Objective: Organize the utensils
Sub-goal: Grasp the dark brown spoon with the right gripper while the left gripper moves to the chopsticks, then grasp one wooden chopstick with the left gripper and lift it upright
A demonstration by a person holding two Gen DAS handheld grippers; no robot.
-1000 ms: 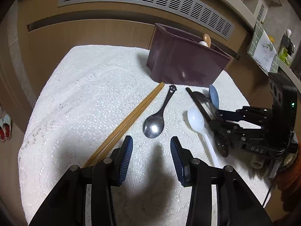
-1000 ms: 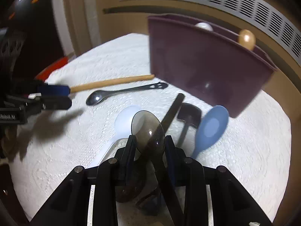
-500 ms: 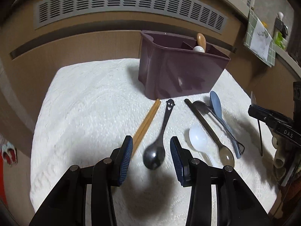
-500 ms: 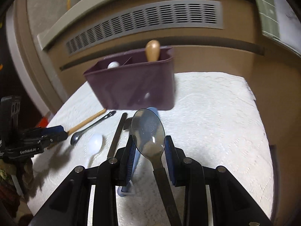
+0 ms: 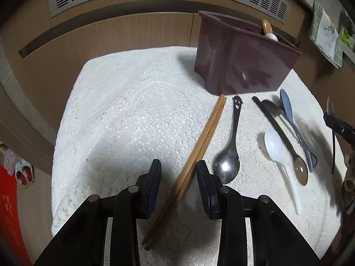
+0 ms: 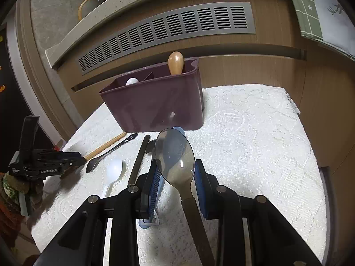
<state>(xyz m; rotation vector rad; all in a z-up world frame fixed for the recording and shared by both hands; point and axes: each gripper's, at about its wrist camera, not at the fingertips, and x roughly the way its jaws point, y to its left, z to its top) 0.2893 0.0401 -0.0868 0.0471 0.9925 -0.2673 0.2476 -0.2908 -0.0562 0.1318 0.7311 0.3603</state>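
Note:
A dark purple utensil holder (image 5: 241,59) stands at the back of the white cloth, also in the right wrist view (image 6: 155,104); a wooden handle (image 6: 175,62) and a white spoon tip (image 6: 132,81) stick out of it. My left gripper (image 5: 178,177) is open, its fingers on either side of a pair of wooden chopsticks (image 5: 199,144). Beside them lie a metal spoon (image 5: 229,155), a white plastic spoon (image 5: 275,146), a brown translucent spoon (image 5: 288,146) and a blue spoon (image 5: 287,108). My right gripper (image 6: 175,177) is shut on a translucent brown spoon (image 6: 175,155), held above the cloth.
The white lace cloth (image 5: 133,115) covers a small table that ends close on the left and the front. A wooden cabinet with a grey vent (image 6: 168,28) stands behind the holder. The left gripper body (image 6: 42,161) shows at the left of the right wrist view.
My left gripper moved left from over the metal spoon, and its fingers now straddle the chopsticks. My right gripper lifted the translucent brown spoon off the cloth and now holds it higher, facing the holder.

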